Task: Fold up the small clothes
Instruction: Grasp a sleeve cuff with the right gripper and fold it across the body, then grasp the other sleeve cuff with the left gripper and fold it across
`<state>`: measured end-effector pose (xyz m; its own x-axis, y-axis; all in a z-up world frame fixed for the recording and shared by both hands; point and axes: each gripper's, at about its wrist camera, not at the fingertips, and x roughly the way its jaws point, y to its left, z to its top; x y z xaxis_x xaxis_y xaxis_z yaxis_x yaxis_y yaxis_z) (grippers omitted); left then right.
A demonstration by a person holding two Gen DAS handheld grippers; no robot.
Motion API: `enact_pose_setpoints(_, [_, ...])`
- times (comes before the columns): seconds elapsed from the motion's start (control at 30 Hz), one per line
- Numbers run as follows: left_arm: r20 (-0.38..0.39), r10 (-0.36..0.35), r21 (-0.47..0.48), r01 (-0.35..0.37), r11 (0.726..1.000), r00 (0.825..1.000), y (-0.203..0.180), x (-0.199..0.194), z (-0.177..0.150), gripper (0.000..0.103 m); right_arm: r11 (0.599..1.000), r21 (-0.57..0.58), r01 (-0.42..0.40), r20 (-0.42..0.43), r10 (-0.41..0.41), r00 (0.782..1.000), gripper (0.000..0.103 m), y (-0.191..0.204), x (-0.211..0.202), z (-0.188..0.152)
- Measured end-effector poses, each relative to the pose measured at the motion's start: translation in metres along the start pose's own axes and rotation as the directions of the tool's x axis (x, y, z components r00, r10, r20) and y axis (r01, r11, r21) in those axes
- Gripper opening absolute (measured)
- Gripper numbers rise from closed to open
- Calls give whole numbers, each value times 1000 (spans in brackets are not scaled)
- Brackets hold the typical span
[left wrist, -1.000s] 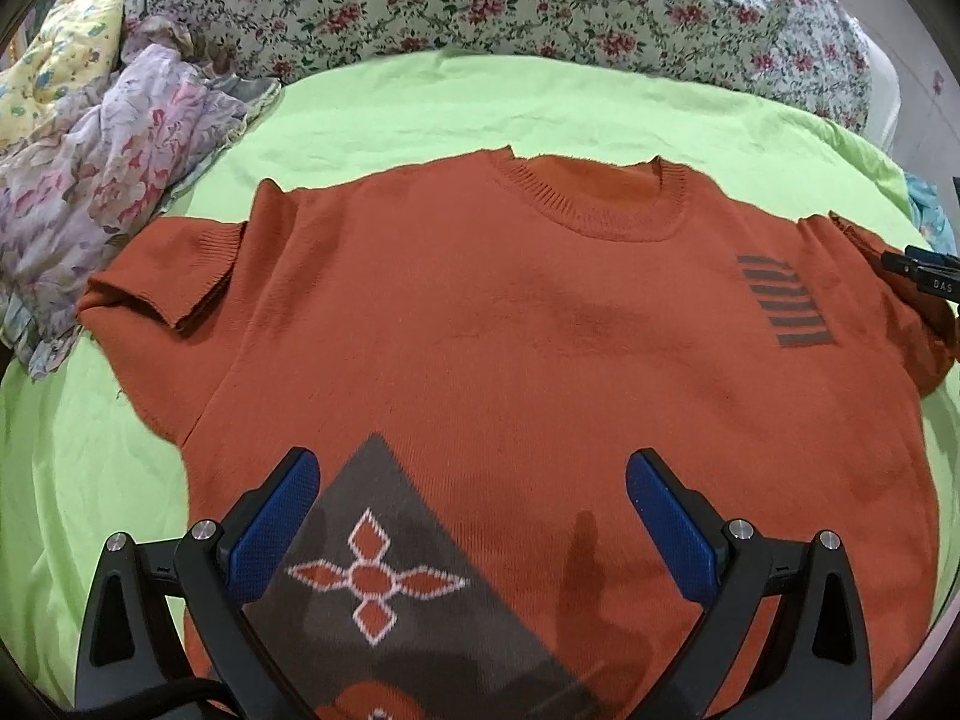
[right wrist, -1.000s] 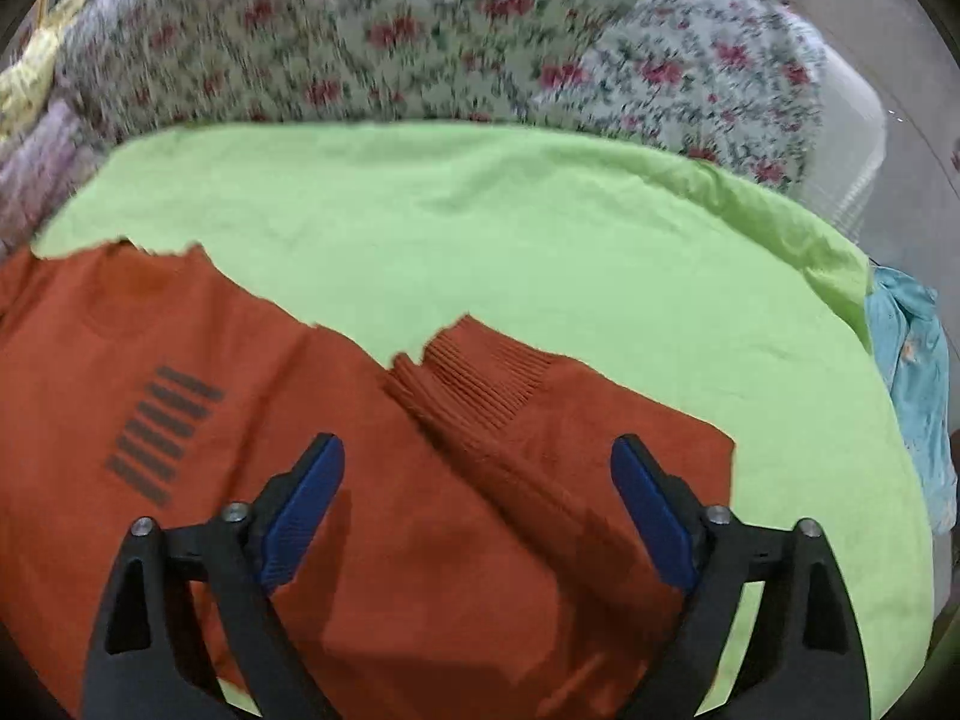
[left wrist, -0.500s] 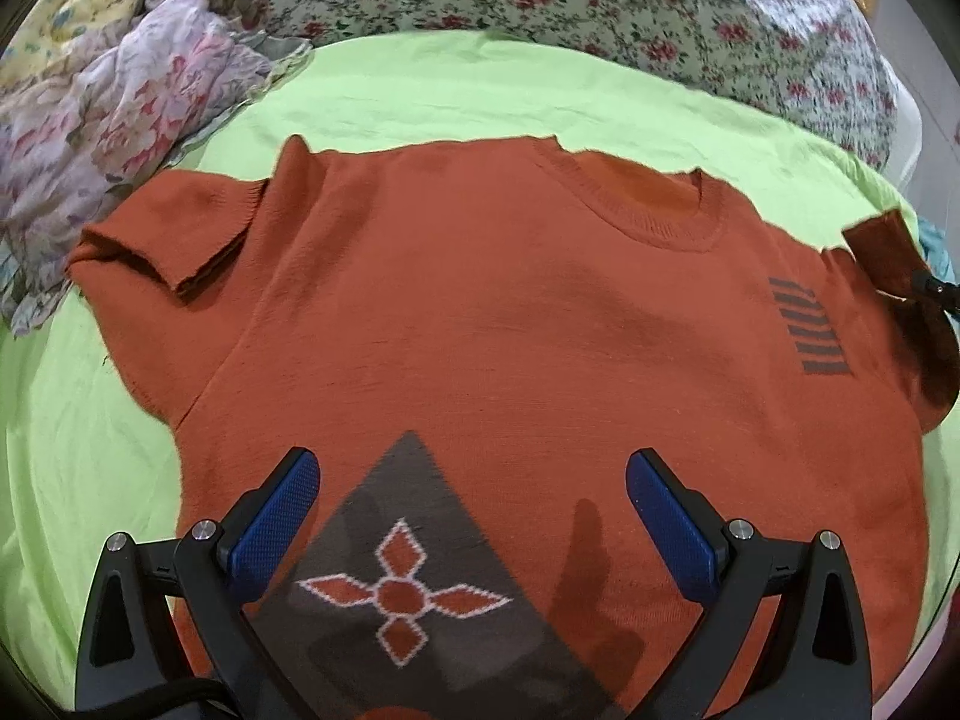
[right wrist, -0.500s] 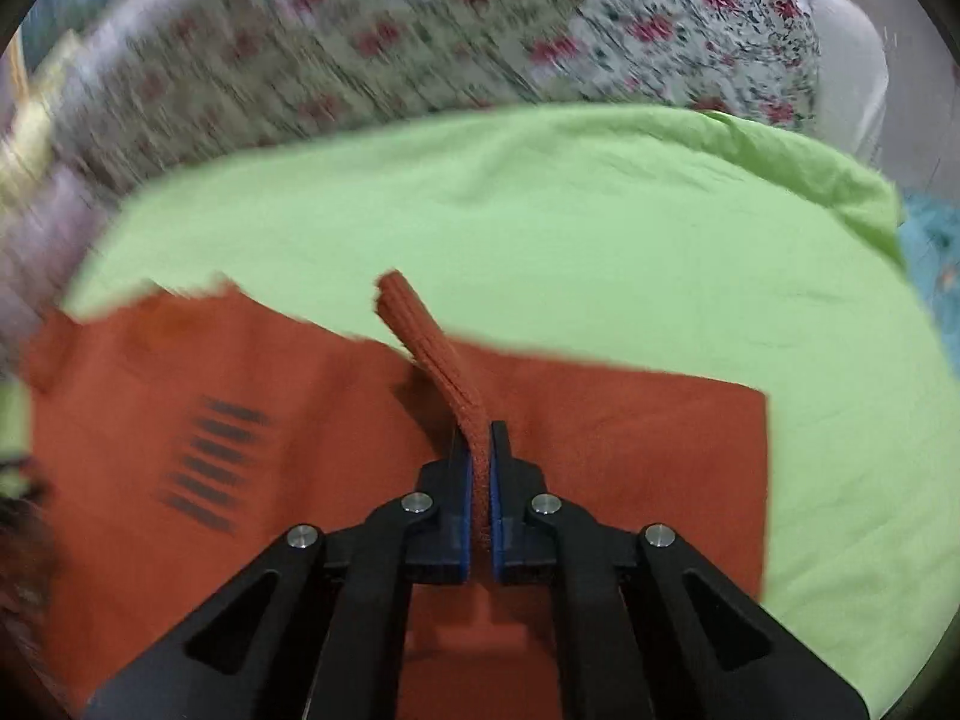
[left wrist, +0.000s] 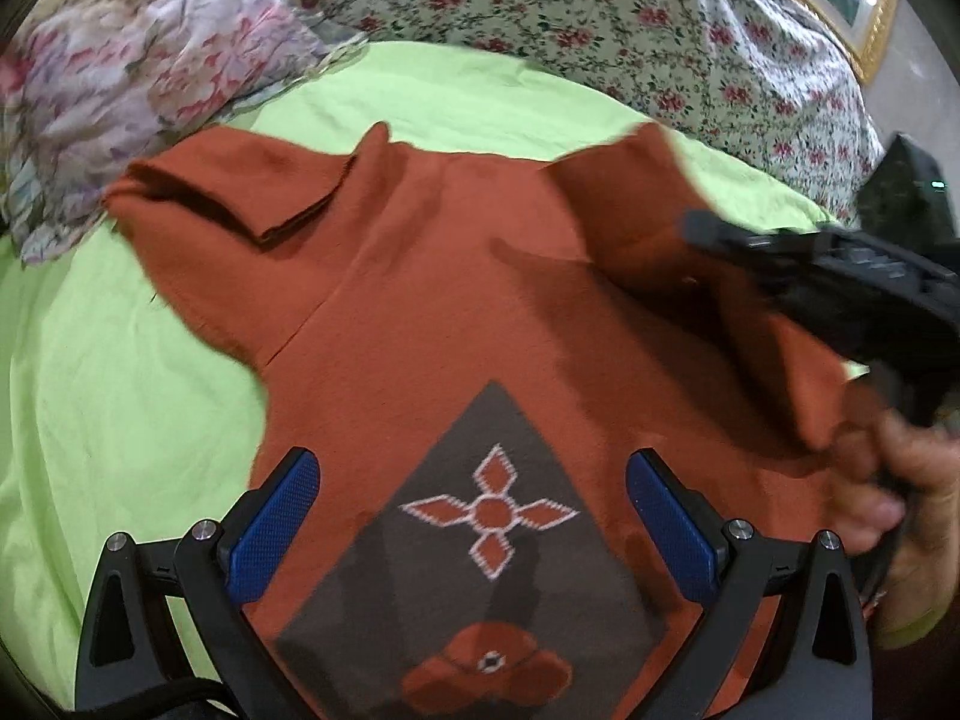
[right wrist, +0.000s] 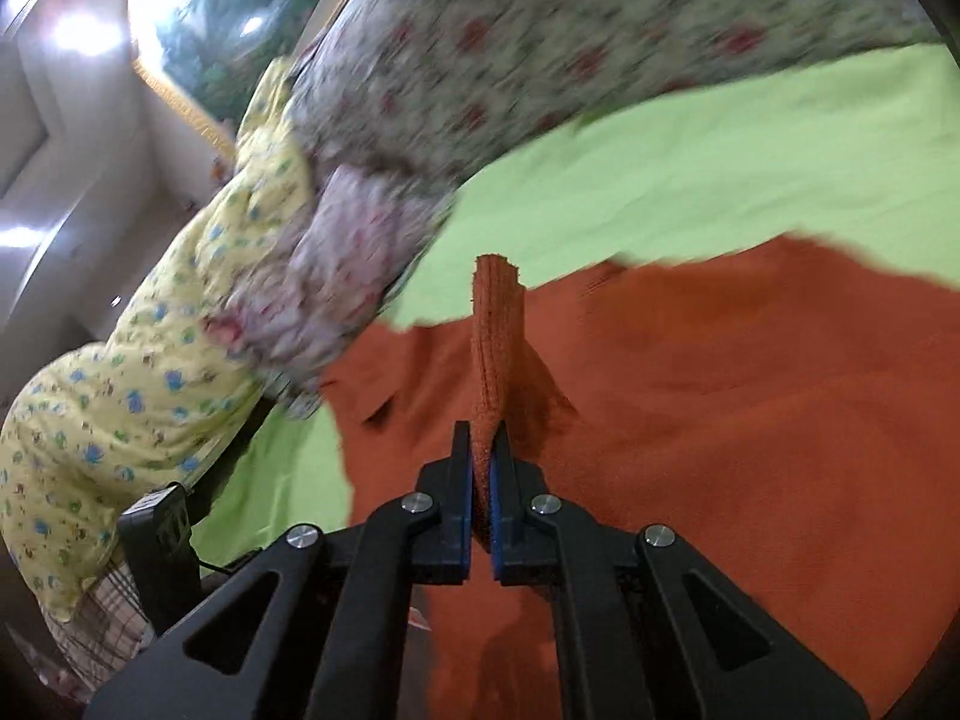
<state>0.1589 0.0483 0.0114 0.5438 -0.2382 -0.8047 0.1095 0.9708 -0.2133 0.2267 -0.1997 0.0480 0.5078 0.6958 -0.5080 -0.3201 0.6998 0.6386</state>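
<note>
- Spread flat, the rust-orange sweater (left wrist: 432, 312) lies front-up on a lime-green sheet (left wrist: 120, 396) over the bed, its grey diamond motif (left wrist: 480, 516) nearest the left camera.
- One sleeve (left wrist: 648, 210) is lifted and drawn across the chest; its ribbed cuff (right wrist: 495, 348) stands up from the right gripper (right wrist: 481, 480), whose jaws are pressed together on it.
- Above the hem, the left gripper (left wrist: 471, 510) hovers with jaws spread, holding nothing.
- Floral bedding (left wrist: 600, 12) and crumpled patterned clothes (left wrist: 150, 72) lie beyond.
</note>
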Motion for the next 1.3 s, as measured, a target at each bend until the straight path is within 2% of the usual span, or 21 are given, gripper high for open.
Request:
enact_pose_setpoints(0.1, [-2, -29, -22, 29, 999, 1000, 12, -2, 2, 102, 1000, 4, -23, -47, 23, 999, 5, 15, 41, -11])
enact_pose_setpoints(0.33, [-48, -113, -66, 110, 992, 992, 19, 22, 25, 102, 994, 94, -48, -128, 59, 990, 9, 3, 74, -23])
enact_pose_setpoints(0.53, [-73, -167, -63, 163, 985, 983, -4, 51, 51, 102, 990, 117, -80, -69, 88, 994, 9, -6, 40, -24])
enact_pose_setpoints(0.63, [-85, -182, -80, 175, 981, 980, -10, 60, 58, 102, 988, 128, -91, -46, 97, 994, 15, -13, 21, -25])
enact_pose_setpoints(0.87, [-126, -168, -124, 152, 981, 978, -7, 97, 75, 101, 988, 150, -23, 36, 18, 999, 16, -29, -29, -34])
enact_pose_setpoints(0.97, [-105, -165, -116, 153, 981, 981, -10, 110, 87, 96, 985, 172, 19, 63, -30, 998, 16, -36, -53, -45])
enact_pose_setpoints(1.0, [-94, -168, -104, 158, 982, 981, -14, 113, 91, 82, 983, 183, 27, 72, -41, 997, 16, -39, -61, -49])
enact_pose_setpoints(1.03, [-90, -169, -87, 162, 983, 981, -18, 116, 94, 50, 980, 195, 36, 81, -53, 995, 16, -41, -68, -53])
enact_pose_setpoints(1.1, [-105, -151, -53, 146, 988, 983, -27, 119, 95, 5, 976, 209, 58, 94, -79, 992, 16, -45, -79, -59])
enact_pose_setpoints(1.17, [-27, -128, -32, 127, 991, 991, -28, 98, 92, 5, 973, 220, 75, 108, -101, 989, 16, -48, -90, -63])
enact_pose_setpoints(1.23, [112, -110, -13, 112, 994, 988, -23, 66, 86, 5, 970, 218, 110, 121, -139, 983, 16, -52, -104, -65])
enact_pose_setpoints(1.27, [155, -99, -18, 103, 994, 983, -16, 58, 83, 5, 968, 216, 127, 131, -158, 979, 16, -54, -110, -66])
enact_pose_setpoints(1.3, [158, -87, -31, 93, 995, 984, -10, 59, 81, 5, 963, 216, 161, 153, -196, 969, 16, -58, -120, -66])
